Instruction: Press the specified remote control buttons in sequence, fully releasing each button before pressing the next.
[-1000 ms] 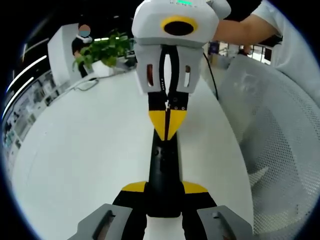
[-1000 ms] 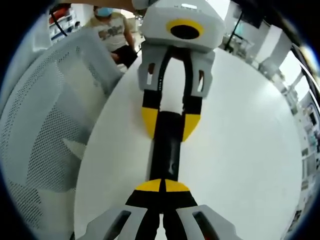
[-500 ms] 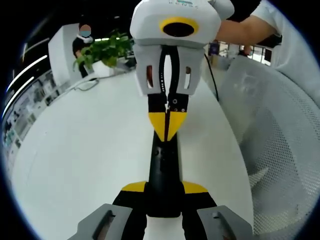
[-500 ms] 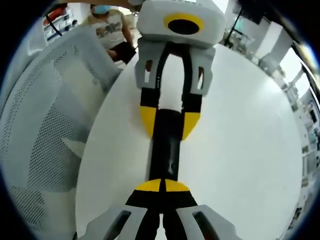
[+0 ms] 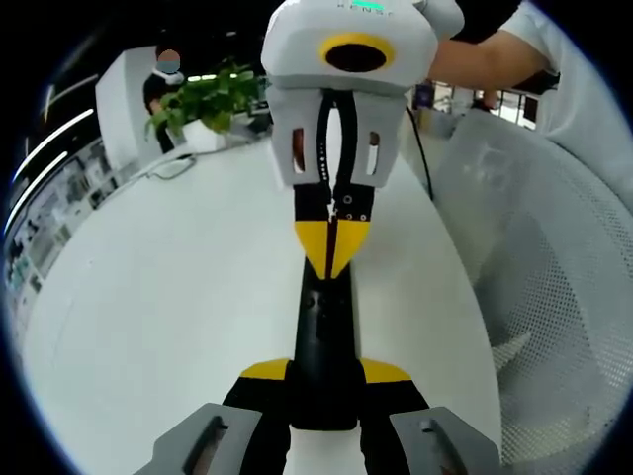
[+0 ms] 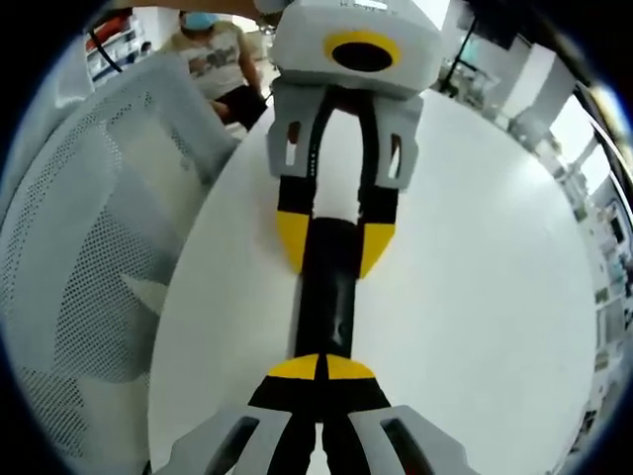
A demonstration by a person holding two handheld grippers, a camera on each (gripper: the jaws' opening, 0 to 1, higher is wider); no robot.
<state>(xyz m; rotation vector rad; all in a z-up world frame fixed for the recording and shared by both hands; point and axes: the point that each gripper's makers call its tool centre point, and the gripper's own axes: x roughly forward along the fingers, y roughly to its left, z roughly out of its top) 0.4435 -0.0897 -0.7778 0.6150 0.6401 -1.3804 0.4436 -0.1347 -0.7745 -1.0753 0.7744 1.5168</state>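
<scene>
A slim black remote control [image 5: 324, 346] lies lengthwise on the round white tabletop [image 5: 168, 307], held at one end and pressed at the other. In the left gripper view, the left tongs [image 5: 324, 396] grasp the near end of the remote, one yellow-tipped jaw on each long side. From the far side the right tongs [image 5: 333, 247] come in with their yellow tips clenched together into a point that rests on the remote's upper face. The right gripper view shows the same meeting in reverse: the right tongs [image 6: 318, 368], jaws closed with nothing between them, sit tip-down on the remote control [image 6: 326, 297], while the left tongs [image 6: 334, 242] straddle its far end. A white mesh chair [image 6: 89, 257] stands just beside the tabletop [image 6: 475, 297]. A potted green plant [image 5: 203, 99] stands at the tabletop's far edge, and a seated person [image 6: 220, 59] is beyond the chair.
</scene>
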